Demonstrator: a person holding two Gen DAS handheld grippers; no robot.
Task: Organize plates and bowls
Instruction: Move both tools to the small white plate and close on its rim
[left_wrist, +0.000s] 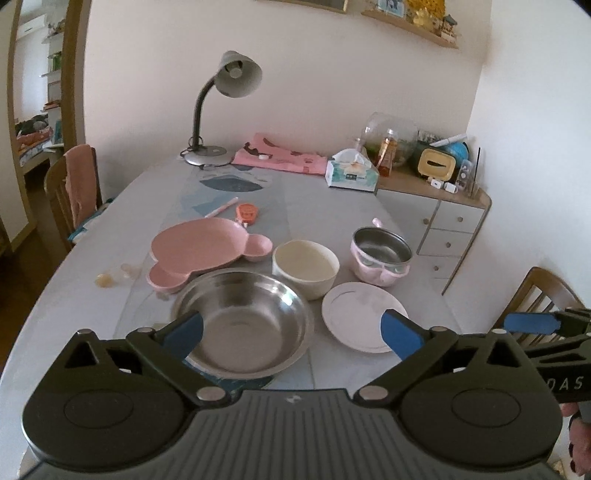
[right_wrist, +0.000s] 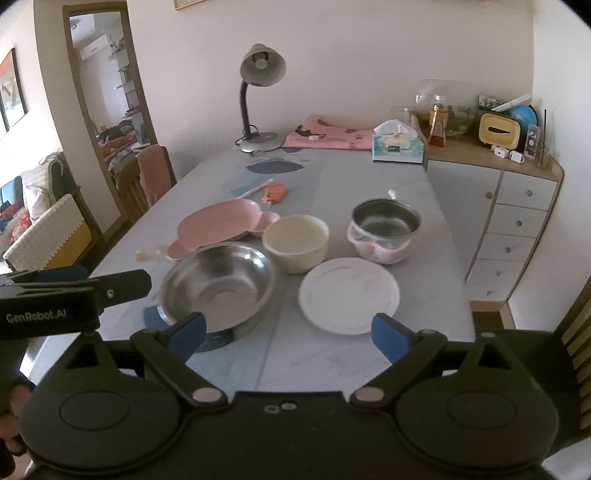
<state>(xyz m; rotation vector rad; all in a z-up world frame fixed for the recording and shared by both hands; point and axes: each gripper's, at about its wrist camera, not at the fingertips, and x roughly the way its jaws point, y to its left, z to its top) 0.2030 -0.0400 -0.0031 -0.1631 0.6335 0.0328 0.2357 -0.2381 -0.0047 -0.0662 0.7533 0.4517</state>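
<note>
A large steel bowl (left_wrist: 242, 321) (right_wrist: 218, 286) sits near the table's front edge. Behind it lie a pink bear-shaped plate (left_wrist: 207, 249) (right_wrist: 221, 225), a cream bowl (left_wrist: 306, 267) (right_wrist: 295, 238) and a small steel-lined pink bowl (left_wrist: 380, 256) (right_wrist: 384, 230). A white plate (left_wrist: 360, 314) (right_wrist: 349, 293) lies to the right of the steel bowl. My left gripper (left_wrist: 291, 332) is open and empty above the steel bowl's near side. My right gripper (right_wrist: 288, 332) is open and empty, near the front edge between steel bowl and white plate.
A desk lamp (left_wrist: 221, 107), pink cloth (left_wrist: 280, 157) and tissue box (left_wrist: 352, 173) stand at the table's far end. An orange item and pink pen (left_wrist: 236, 210) lie behind the pink plate. A cabinet (left_wrist: 443, 221) stands right; wooden chairs (left_wrist: 74, 192) flank the table.
</note>
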